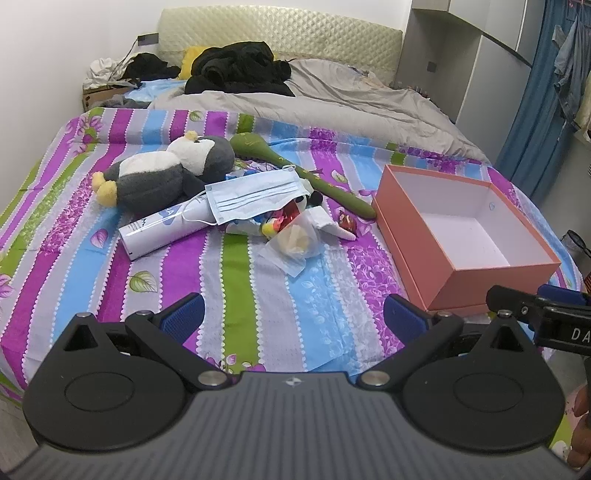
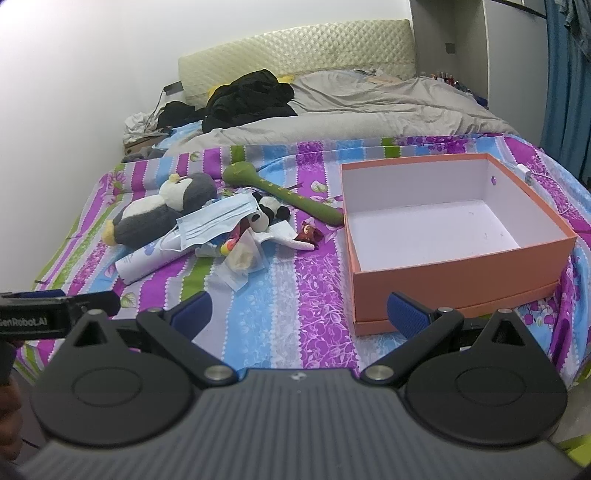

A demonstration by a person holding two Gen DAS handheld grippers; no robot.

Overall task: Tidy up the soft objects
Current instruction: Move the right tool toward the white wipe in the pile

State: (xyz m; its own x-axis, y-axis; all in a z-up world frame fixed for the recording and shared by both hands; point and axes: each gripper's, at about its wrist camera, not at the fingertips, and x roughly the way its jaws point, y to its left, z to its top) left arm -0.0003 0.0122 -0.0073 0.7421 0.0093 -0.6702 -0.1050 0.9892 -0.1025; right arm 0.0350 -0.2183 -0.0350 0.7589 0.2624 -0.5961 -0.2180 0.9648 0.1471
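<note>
A grey and white plush penguin (image 1: 166,173) (image 2: 162,218) lies on the striped bedsheet. Beside it are a blue face mask (image 1: 255,195) (image 2: 214,219), a white tube (image 1: 162,229) (image 2: 147,258), a green soft mallet (image 1: 306,173) (image 2: 288,192), a small panda plush (image 2: 267,212), a red wrapper (image 1: 347,221) (image 2: 309,232) and crumpled plastic bags (image 1: 295,245) (image 2: 242,262). An open, empty orange box (image 1: 491,273) (image 2: 454,273) sits to the right. My left gripper (image 1: 293,314) is open and empty over the sheet's near edge. My right gripper (image 2: 299,310) is open and empty just before the box.
A grey duvet (image 1: 351,99) (image 2: 369,107) and black clothes (image 1: 236,68) (image 2: 251,98) lie at the bed's head. A padded headboard (image 1: 280,33) stands behind. A blue curtain (image 1: 543,110) hangs right. The other gripper shows at each view's edge (image 1: 535,314) (image 2: 55,314).
</note>
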